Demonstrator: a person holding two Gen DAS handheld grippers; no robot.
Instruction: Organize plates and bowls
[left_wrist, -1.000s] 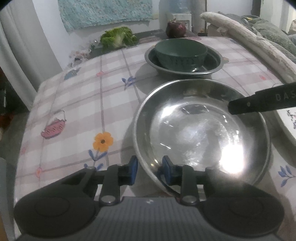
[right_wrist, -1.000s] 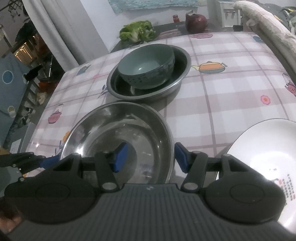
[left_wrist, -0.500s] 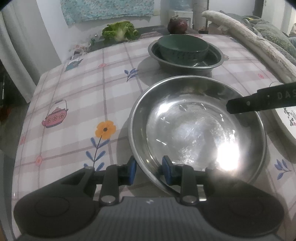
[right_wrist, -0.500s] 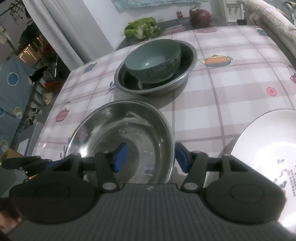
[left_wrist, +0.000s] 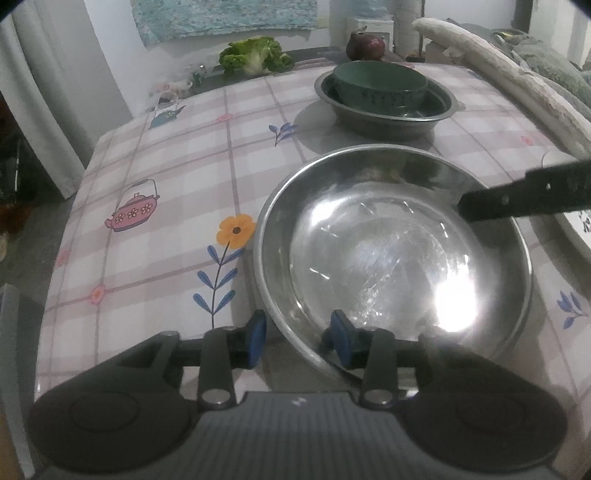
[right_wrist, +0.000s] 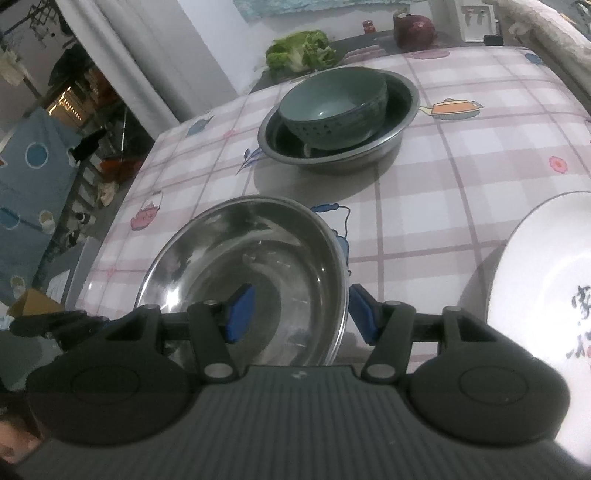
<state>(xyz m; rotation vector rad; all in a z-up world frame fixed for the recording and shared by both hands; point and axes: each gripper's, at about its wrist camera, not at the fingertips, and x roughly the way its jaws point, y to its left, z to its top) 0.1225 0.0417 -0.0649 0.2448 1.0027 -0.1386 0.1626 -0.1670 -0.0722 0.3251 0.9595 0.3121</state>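
Observation:
A wide shiny steel plate (left_wrist: 388, 258) rests on the checked tablecloth, also in the right wrist view (right_wrist: 240, 258). My left gripper (left_wrist: 298, 334) straddles its near left rim. Its jaws are opening, and the blue pads stand clear of the metal. My right gripper (right_wrist: 301, 317) straddles the plate's right rim, with one pad inside, one outside and a gap showing. One black right finger (left_wrist: 524, 199) reaches over the plate. Farther back a green bowl (left_wrist: 376, 86) (right_wrist: 328, 107) sits inside a steel basin (left_wrist: 439, 110) (right_wrist: 402, 107). A white plate (right_wrist: 554, 295) lies at the right.
Lettuce (left_wrist: 255, 55) and a dark red round vegetable (left_wrist: 365, 46) lie beyond the table's far edge. A pale rolled cushion (left_wrist: 498, 66) runs along the right side. The table's left edge (left_wrist: 74, 221) drops off towards curtains and floor clutter.
The left jaws have spread apart from the steel plate's rim, which they pinched before. The left view has drawn back a little. The right gripper has hardly moved.

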